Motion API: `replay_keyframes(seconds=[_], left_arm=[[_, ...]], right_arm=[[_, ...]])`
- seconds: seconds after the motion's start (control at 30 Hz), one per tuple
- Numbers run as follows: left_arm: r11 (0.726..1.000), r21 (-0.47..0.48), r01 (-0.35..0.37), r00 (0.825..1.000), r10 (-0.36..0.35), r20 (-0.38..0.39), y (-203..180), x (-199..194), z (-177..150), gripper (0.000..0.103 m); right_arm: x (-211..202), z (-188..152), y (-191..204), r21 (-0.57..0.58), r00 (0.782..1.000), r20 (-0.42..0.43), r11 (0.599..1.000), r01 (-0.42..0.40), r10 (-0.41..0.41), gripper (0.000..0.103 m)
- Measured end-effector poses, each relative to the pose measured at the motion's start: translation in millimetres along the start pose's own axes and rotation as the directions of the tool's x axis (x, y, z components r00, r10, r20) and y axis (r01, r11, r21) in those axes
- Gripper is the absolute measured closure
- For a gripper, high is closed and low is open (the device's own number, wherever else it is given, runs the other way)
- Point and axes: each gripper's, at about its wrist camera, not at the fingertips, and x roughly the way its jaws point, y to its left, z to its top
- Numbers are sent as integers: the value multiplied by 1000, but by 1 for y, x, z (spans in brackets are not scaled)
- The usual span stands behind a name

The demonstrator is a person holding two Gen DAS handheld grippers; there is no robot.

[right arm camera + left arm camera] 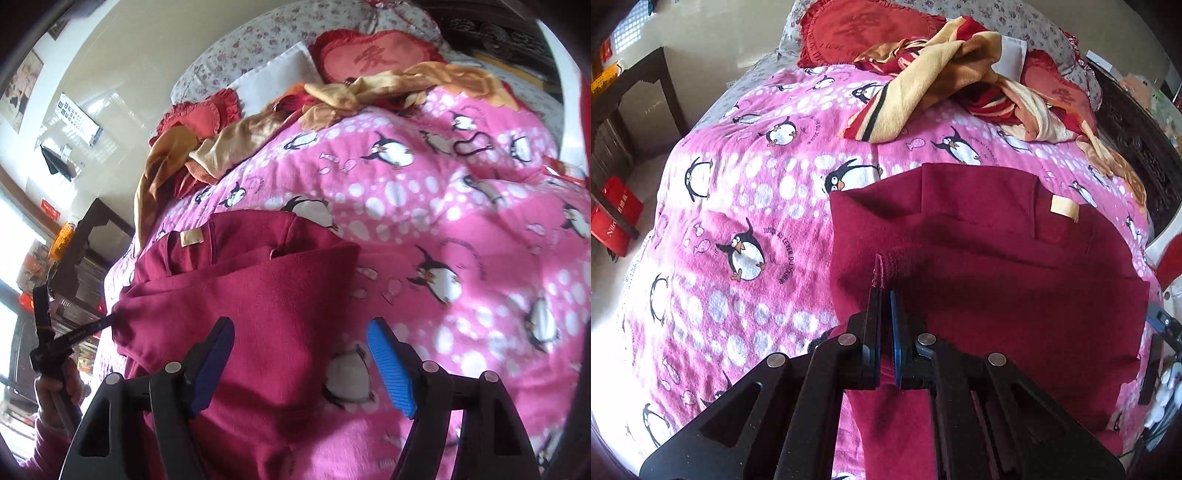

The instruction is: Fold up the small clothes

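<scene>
The dark red garment lies partly folded on the pink penguin blanket covering the bed, with its pale label facing up. The left claw is pressed together, pinching a ribbed edge of the garment, while the right claw hangs spread above it. Farther up the bed, a crumpled red-and-yellow cloth lies against red heart cushions.
</scene>
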Motion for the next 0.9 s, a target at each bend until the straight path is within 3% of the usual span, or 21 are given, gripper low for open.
replay_keyframes(seconds=[0.07,0.1,0.13,0.2,0.3,0.4,0.47,0.5,0.57,0.67,0.77,0.83,0.9], left_arm=[[1000,1,5,1000,-5,-4,-2,1,1,100],[1000,2,14,1000,-14,-2,-2,-1,2,100],[1000,3,21,1000,-21,2,-3,-1,2,100],[999,5,33,999,-33,9,-4,0,4,100],[1000,14,14,1000,-14,-20,-11,13,1,100],[1000,25,-6,999,7,-49,-14,27,-5,100],[1000,20,6,999,-5,-41,-11,26,-6,100],[1000,17,11,999,-10,-36,-10,24,-7,100],[1000,13,18,999,-18,-38,-9,22,-7,99],[1000,8,16,999,-16,-35,-10,20,-8,98],[1000,9,11,1000,-10,-30,-13,18,-12,97],[1000,17,1,1000,-1,-27,-14,16,-16,97],[1000,27,-2,1000,3,-25,-15,12,-20,97]], right_arm=[[17,6,1,-17,1000,-16,1000,15,-15,51],[25,9,4,-44,1000,-24,999,12,-14,79],[28,12,7,-69,999,-20,997,36,-37,87],[25,18,13,-120,997,21,990,75,-73,93],[21,23,15,-161,984,98,973,164,-149,94],[43,19,-2,-119,982,42,974,190,-187,94],[30,17,-9,-63,985,56,984,168,-164,85],[23,16,-10,-37,984,57,985,169,-167,71],[4,12,-8,-13,982,60,984,179,-178,67],[-13,-6,17,-92,995,23,991,97,-96,67],[-7,-28,39,-189,996,-36,979,78,-86,67],[7,-42,49,-260,986,-72,957,125,-149,67],[23,-54,49,-329,959,-62,913,241,-276,67]])
